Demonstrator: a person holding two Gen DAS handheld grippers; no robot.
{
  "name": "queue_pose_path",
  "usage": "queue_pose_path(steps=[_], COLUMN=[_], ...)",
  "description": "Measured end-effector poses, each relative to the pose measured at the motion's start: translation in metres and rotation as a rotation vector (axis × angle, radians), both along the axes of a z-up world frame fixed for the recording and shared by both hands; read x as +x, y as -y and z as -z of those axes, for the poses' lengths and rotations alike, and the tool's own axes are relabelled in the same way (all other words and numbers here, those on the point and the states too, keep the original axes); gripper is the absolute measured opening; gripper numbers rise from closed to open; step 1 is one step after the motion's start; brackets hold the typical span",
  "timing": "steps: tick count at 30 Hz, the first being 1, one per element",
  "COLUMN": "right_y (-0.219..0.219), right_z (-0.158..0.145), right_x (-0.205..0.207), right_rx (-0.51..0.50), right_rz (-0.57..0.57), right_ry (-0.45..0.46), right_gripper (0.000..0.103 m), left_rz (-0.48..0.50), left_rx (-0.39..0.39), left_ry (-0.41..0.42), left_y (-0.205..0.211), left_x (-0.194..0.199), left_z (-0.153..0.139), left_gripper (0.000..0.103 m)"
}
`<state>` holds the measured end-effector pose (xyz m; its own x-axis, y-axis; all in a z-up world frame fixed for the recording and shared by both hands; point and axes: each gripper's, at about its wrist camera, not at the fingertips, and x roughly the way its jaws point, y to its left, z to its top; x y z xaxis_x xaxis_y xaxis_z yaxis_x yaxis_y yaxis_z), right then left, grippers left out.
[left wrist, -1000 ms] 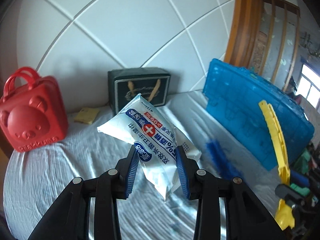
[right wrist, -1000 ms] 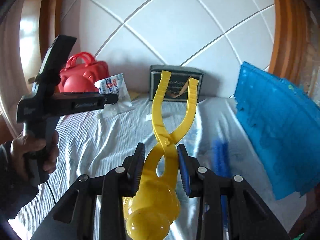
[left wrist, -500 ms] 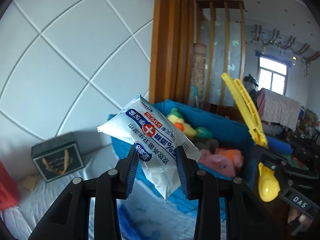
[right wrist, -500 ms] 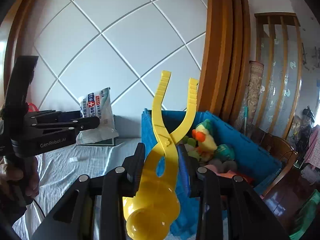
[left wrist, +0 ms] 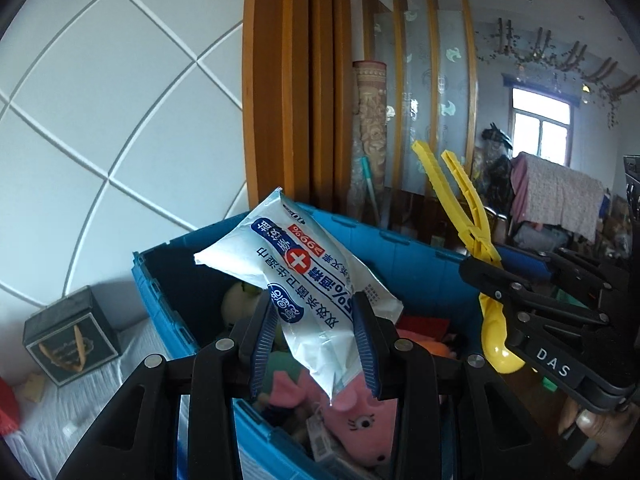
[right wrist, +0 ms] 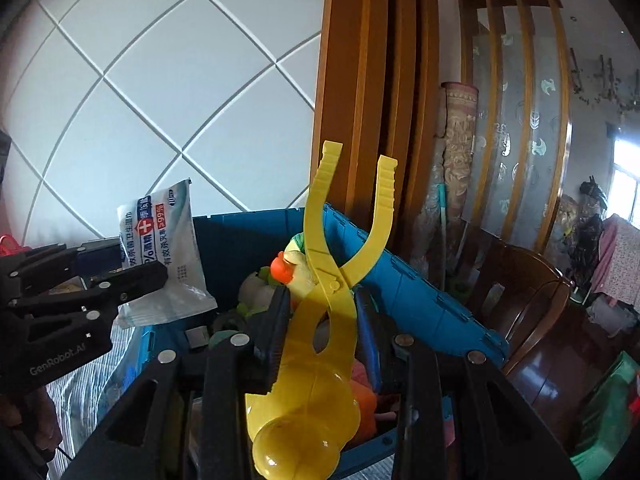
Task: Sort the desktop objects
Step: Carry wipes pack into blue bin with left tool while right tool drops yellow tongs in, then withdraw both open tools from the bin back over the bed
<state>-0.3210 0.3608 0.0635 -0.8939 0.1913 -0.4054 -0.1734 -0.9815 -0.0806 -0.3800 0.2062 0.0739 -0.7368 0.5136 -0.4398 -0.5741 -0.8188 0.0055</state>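
Both grippers have swung away from the bed and now hang over the open blue plastic crate (left wrist: 420, 268), which showed only its side before. At left, the left gripper (left wrist: 316, 344) squeezes a white wet-wipe packet (left wrist: 304, 280), long side slanting up-left above the crate's near rim. At right, the right gripper (right wrist: 322, 336) squeezes a yellow plastic snowball clamp (right wrist: 324, 320), handles pointing up, ball cup toward the camera. Soft toys (left wrist: 356, 420) fill the crate; its far wall and a wooden post (right wrist: 360, 100) stand close behind.

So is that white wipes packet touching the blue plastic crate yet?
Apart: the left wrist view shows the wipes packet pinched in the left gripper, hanging above the crate.
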Motion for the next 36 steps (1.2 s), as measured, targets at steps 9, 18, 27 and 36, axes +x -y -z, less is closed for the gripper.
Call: queue_pose_path(steps=[9,18,27,36], right_y=[-0.025,-0.023,-0.022,-0.004], right_z=[-0.003,-0.019,-0.019,-0.02], right_x=[-0.042,-0.045,-0.029,-0.005], right_rx=[-0.02,0.017,0.004,-0.016], right_rz=[-0.003,0.027,0.044,0.017], right_ry=[-0.004,-0.058,-0.075,-0.089], right_gripper=[0.032,0.081,0.081,0.081], left_rz=[-0.069,-0.144,-0.143,-0.175], left_rx=[-0.039,-0.021,-0.028,-0.029], left_ry=[-0.003,-0.09,-0.089,-0.084], left_y=[-0.03,-0.023,-0.014,0.007], left_x=[-0.025,-0.021,-0.018,-0.007], left_z=[-0.004,-0.02,-0.021,-0.016], left_gripper=[0.043,0.095,0.095,0.098])
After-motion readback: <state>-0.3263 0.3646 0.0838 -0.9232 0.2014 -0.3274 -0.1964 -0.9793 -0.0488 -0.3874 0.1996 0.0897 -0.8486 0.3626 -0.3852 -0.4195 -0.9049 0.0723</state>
